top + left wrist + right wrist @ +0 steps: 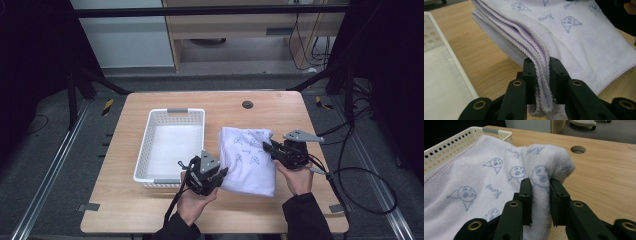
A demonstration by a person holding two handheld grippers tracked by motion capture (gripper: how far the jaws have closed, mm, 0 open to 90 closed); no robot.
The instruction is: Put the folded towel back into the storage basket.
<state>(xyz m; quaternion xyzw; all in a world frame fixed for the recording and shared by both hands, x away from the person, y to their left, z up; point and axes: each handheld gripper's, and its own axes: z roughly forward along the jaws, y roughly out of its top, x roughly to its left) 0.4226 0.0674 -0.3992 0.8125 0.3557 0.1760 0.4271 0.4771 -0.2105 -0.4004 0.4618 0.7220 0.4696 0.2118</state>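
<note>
The desk [150,210] carries a white basket [145,150] at its left half and a folded towel [247,162] just to the basket's right, apart from it. The towel is pale lilac-white with small printed faces, folded into a thick rectangle of several layers.

Judging by how things lie, the folding looks finished and the work in hand is moving the towel into the basket. That step is under way but not done: the basket is empty, and the towel sits over bare wood beside it. Both grips are in place. The left tool [541,82] is pinching the stacked hems at the towel's near left corner, its jaws pressed on the layered edge. The right tool [541,202] is pinching a bunched fold at the far right edge, the cloth bulging above its jaws. What is left, I judge, is to carry the towel across the basket's rim, lower it flat and let go.

Hard to make out: whether the towel is lifted off the desk or resting on it. The high view is small and soft here, and each gripper view cuts the towel off at its edges. The underside of the towel is hidden, and how many layers each tool has caught cannot be counted.
</note>
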